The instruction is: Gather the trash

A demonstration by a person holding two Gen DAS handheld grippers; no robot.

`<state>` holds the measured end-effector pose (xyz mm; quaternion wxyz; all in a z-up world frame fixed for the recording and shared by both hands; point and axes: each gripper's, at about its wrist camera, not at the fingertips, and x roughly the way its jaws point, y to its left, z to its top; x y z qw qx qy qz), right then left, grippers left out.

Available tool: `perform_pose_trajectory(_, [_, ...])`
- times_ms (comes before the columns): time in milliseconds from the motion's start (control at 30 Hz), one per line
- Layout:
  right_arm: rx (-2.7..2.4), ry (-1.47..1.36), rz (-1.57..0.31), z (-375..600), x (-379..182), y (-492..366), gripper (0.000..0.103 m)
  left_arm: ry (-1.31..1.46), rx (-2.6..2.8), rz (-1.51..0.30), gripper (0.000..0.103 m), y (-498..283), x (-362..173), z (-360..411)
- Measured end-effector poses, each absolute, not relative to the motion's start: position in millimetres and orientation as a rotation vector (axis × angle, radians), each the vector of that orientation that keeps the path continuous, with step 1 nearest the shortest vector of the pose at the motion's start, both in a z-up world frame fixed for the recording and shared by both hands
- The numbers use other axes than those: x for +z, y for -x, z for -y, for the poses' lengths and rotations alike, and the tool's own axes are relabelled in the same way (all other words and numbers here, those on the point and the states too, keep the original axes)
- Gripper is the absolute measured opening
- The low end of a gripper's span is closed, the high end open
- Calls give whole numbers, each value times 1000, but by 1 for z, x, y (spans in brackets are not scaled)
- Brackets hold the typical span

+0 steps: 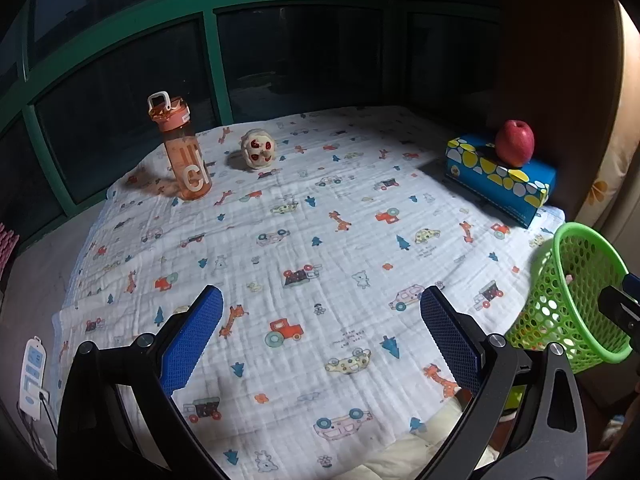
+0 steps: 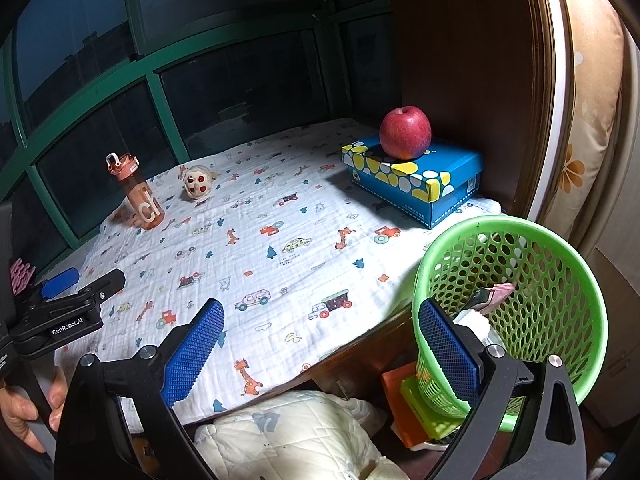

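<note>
A green mesh basket [image 2: 496, 224] stands off the table's right front corner, and it also shows at the right edge of the left wrist view [image 1: 552, 312]. Inside it lie a crumpled white paper [image 2: 476, 322] and a pink wrapper [image 2: 498, 291]. My right gripper [image 2: 322, 352] is open and empty, its right finger in front of the basket's left wall. My left gripper [image 1: 320, 336] hovers open and empty over the printed cloth [image 1: 320, 220] near the table's front. The right wrist view shows a hand [image 2: 24, 404] holding the left gripper [image 2: 80, 284].
An orange water bottle [image 1: 182, 152] and a small cream toy with red spots [image 1: 259, 154] stand at the back left. At the back right a red apple [image 1: 515, 143] rests on a blue patterned box [image 1: 500, 184]. A quilt [image 2: 300, 432] lies below the table edge.
</note>
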<state>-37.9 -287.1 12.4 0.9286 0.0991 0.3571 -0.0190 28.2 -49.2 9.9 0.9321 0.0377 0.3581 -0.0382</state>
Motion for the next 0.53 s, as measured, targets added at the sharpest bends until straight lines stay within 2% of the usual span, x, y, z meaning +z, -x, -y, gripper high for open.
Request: perform_pose_trajectory(533, [-37,-206,-738,284,10,38,95,-83,-87,-739,97,-28,8,50])
